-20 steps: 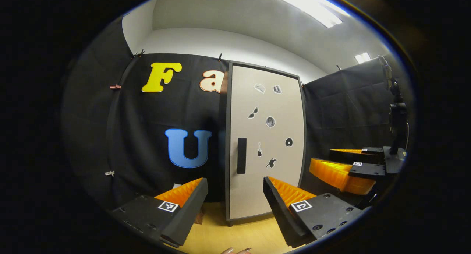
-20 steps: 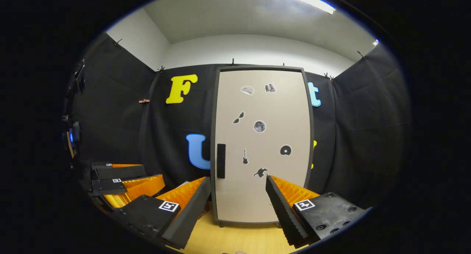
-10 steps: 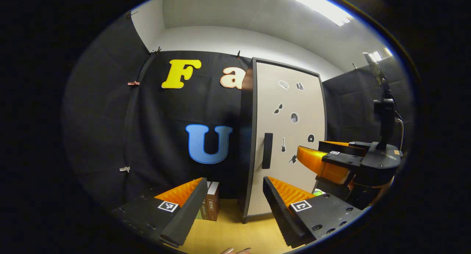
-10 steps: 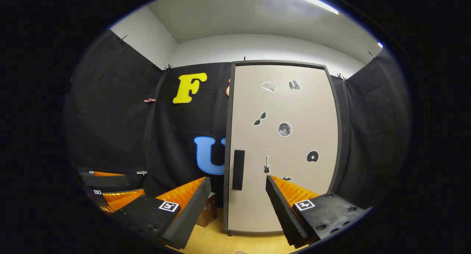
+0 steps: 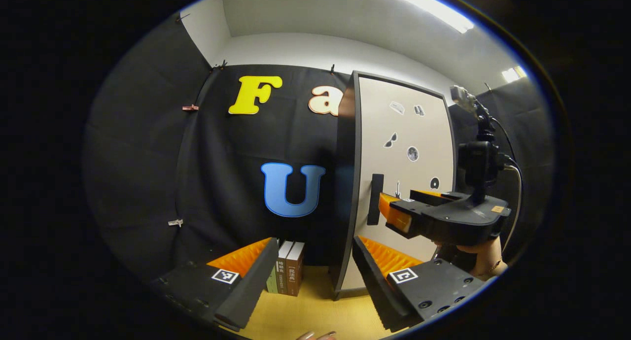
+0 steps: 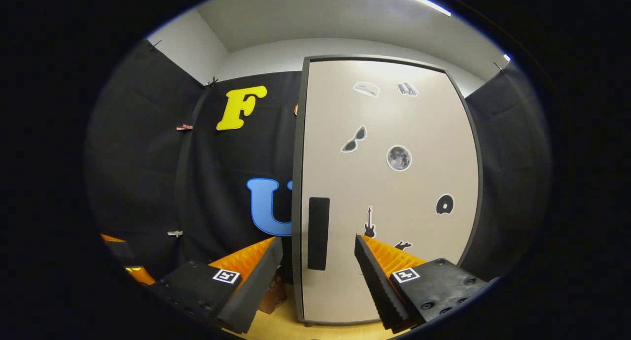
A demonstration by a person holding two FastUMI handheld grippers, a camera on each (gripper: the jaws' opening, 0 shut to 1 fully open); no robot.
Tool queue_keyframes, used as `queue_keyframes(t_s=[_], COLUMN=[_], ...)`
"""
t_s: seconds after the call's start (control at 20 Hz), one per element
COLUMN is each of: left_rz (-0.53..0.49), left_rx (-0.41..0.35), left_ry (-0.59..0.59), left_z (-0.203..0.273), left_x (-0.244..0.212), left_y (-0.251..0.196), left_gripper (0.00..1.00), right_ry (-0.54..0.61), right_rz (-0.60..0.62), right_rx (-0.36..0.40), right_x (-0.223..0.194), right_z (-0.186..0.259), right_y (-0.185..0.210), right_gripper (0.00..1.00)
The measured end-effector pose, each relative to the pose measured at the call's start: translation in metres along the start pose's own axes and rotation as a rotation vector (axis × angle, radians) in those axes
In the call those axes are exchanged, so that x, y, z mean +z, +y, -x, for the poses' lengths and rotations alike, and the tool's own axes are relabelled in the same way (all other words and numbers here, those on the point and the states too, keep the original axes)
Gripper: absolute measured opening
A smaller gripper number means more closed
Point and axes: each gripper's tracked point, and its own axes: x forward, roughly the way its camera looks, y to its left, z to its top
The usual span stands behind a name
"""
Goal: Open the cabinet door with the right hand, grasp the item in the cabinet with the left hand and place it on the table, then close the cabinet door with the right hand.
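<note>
two grippers, both wide and empty: right gripper (image 6: pixel 318 273) nearing door handle (image 6: pixel 318 233) of shut cabinet door (image 6: pixel 394 192); next, clamp and pull.

The tall beige cabinet door with a dark frame (image 6: pixel 389 192) stands shut, or close to it, straight ahead of the right gripper (image 6: pixel 318 273), whose fingers are spread with nothing between them; the flat black vertical handle (image 6: pixel 318 233) lies in line with that gap. In the left gripper view, the row of upright books (image 5: pixel 290 273) stands on the yellow wooden tabletop (image 5: pixel 305 315) just left of the door, narrowing the room beside it. The left gripper (image 5: pixel 313 276) is spread wide, with bare tabletop ahead of it.
</note>
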Motion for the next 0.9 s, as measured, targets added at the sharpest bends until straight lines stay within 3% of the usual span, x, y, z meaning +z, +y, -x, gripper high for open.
queue_keyframes(t_s=[0.25, 0.65, 0.7, 0.8, 0.85, 0.9], left_rz=[0.013, 0.04, 0.042, 0.037, 0.028, 0.017], left_rx=[0.015, 0.037, 0.041, 0.05, 0.055, 0.058], left_ry=[0.027, 0.069, 0.075, 0.083, 0.083, 0.081], left_z=[-0.01, -0.02, -0.02, -0.019, -0.017, -0.015], left_x=[-0.012, -0.028, -0.031, -0.033, -0.033, -0.033], left_y=[0.005, 0.014, 0.016, 0.019, 0.02, 0.021], left_gripper=[0.95, 0.95, 0.95, 0.95, 0.95, 0.95], right_ry=[0.016, 0.04, 0.047, 0.067, 0.066, 0.06], right_rz=[-0.014, -0.015, -0.014, 0.001, 0.026, 0.042], right_rx=[-0.034, -0.057, -0.049, -0.029, -0.061, -0.081], right_x=[-0.016, -0.037, -0.041, -0.046, -0.049, -0.05], right_z=[-0.032, -0.068, -0.071, -0.076, -0.078, -0.081], right_y=[-0.006, -0.002, 0.001, 0.009, 0.003, -0.001], right_gripper=[0.96, 0.87, 0.78, 0.74, 0.7, 0.52])
